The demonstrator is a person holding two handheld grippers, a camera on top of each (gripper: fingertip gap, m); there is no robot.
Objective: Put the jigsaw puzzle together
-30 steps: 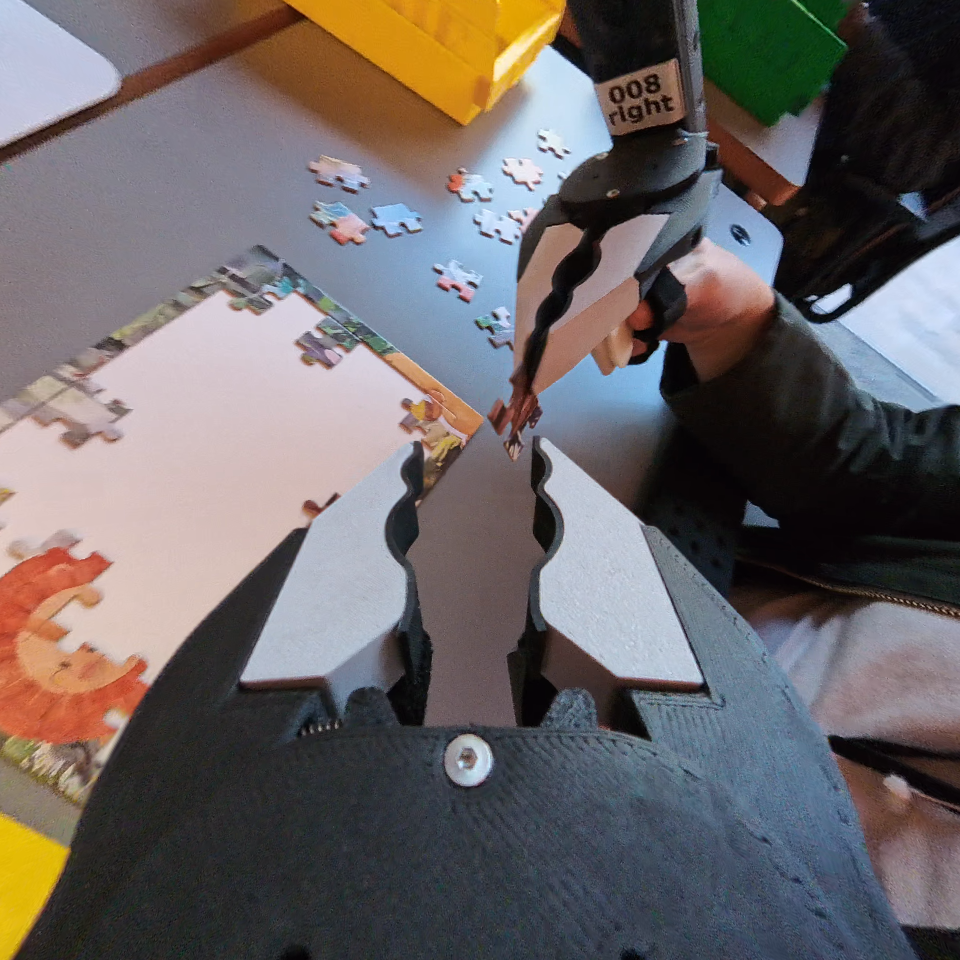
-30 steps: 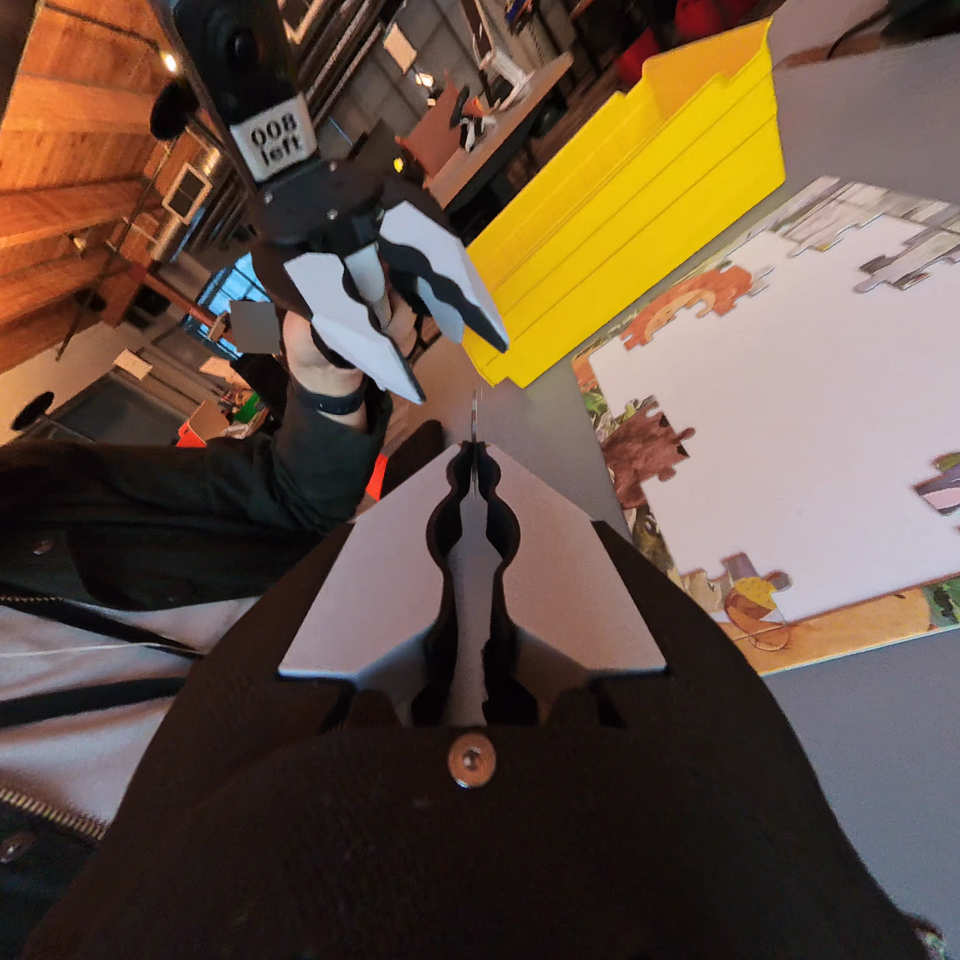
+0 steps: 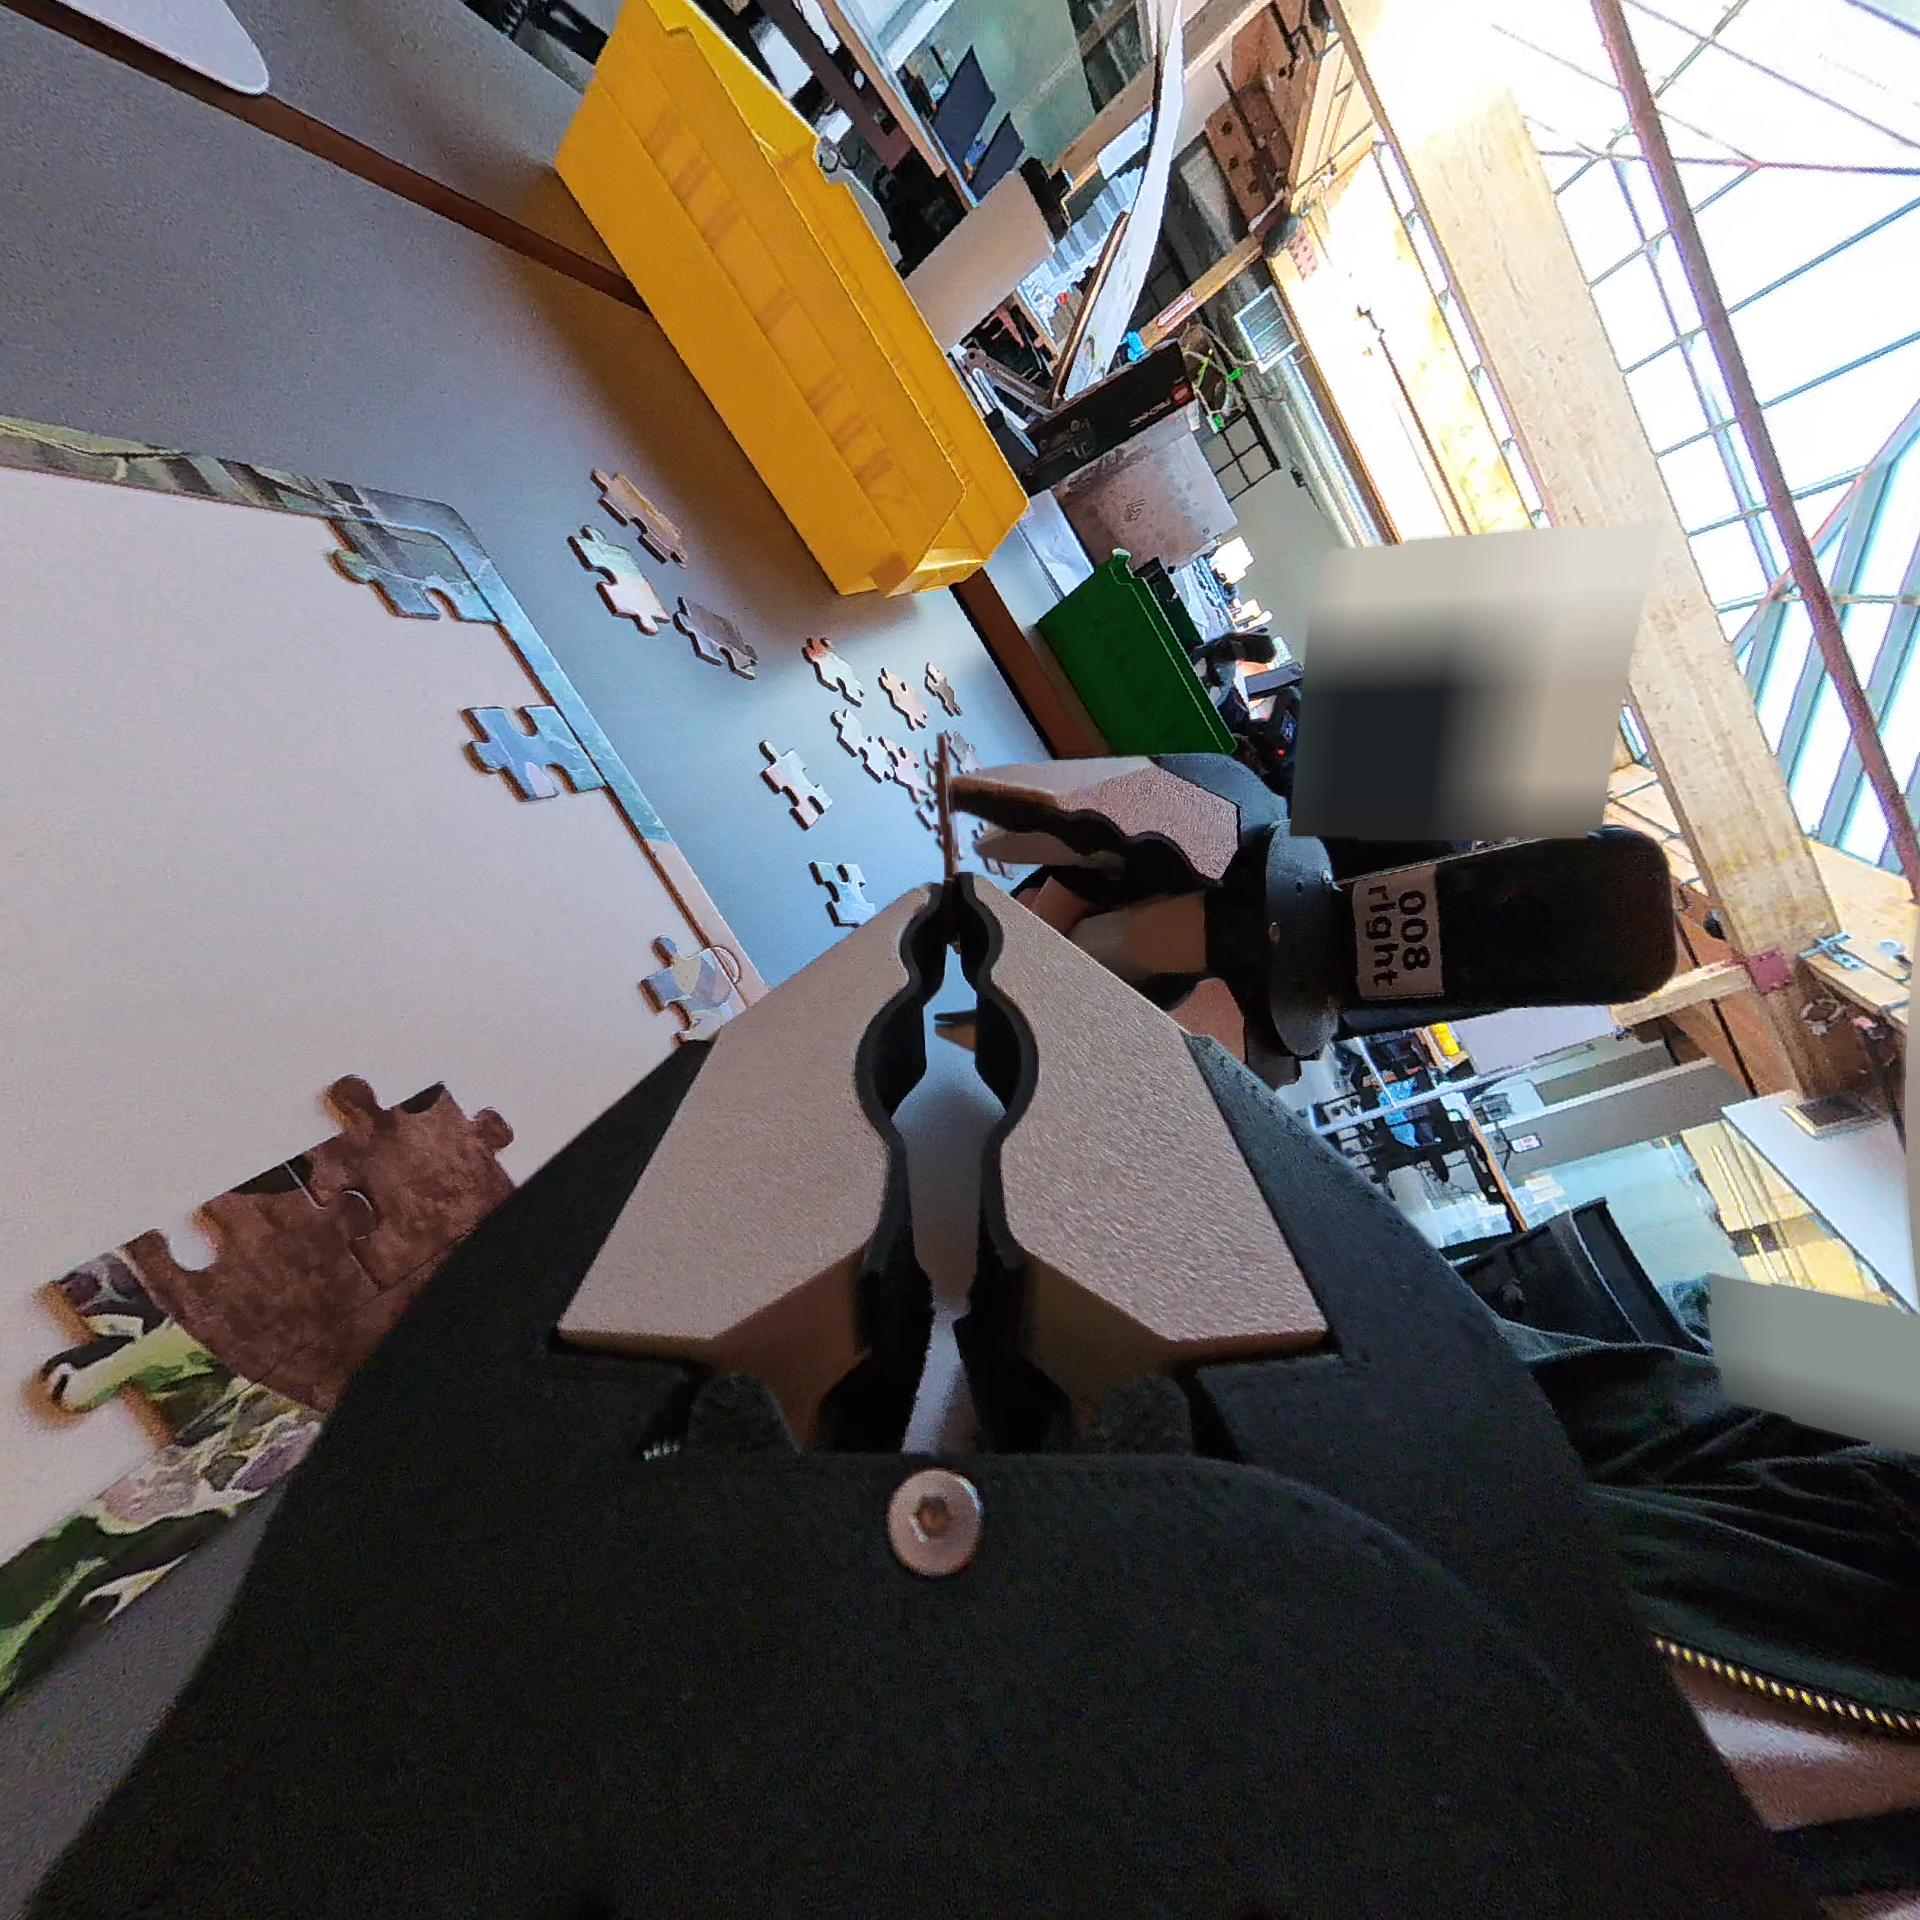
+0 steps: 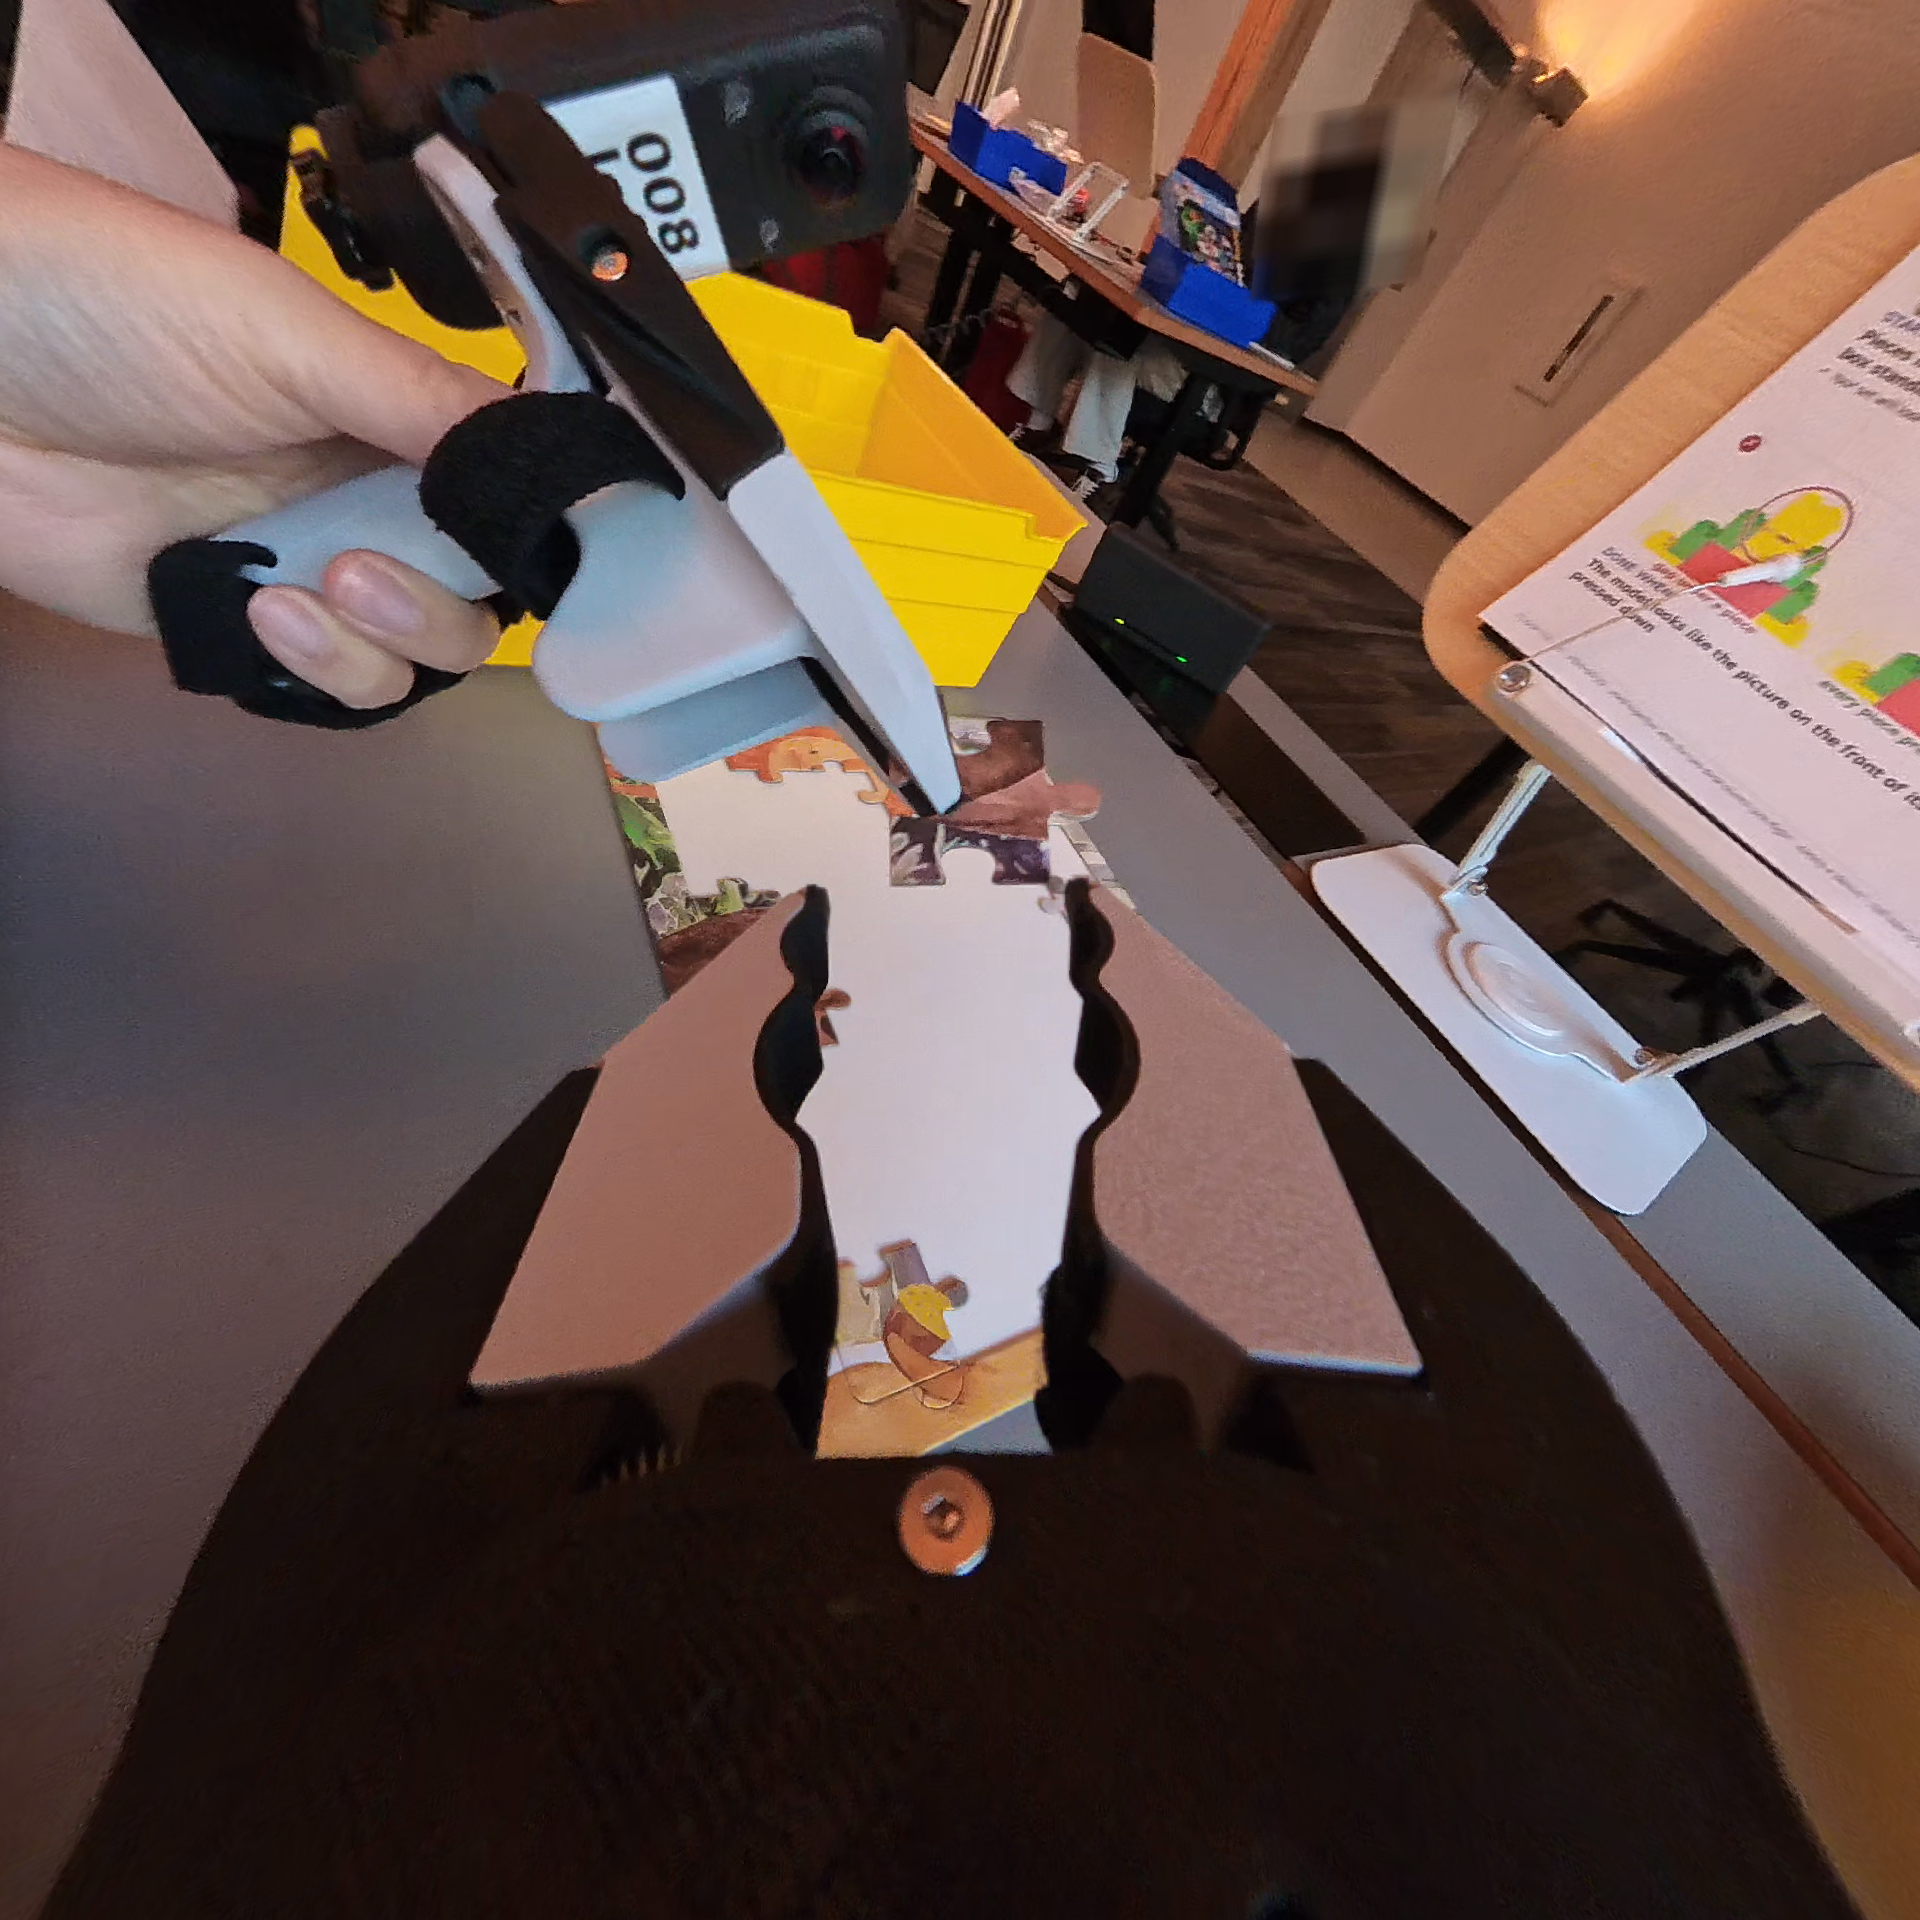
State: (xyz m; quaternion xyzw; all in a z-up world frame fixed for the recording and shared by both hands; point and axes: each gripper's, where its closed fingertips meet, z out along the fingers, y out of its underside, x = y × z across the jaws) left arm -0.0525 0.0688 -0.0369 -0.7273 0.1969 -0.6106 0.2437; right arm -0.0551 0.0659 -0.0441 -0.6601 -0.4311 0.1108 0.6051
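Above puzzle board (image 4: 935,1091): L gripper (image 3: 954,896) fingers clamp piece (image 4: 987,810) edge-on; R gripper (image 4: 945,904) fingers spread, empty, just behind piece.

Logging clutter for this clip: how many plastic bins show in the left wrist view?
2. The yellow bin sits past the loose puzzle pieces; the green bin lies farther back, to its right. Others may be hidden.
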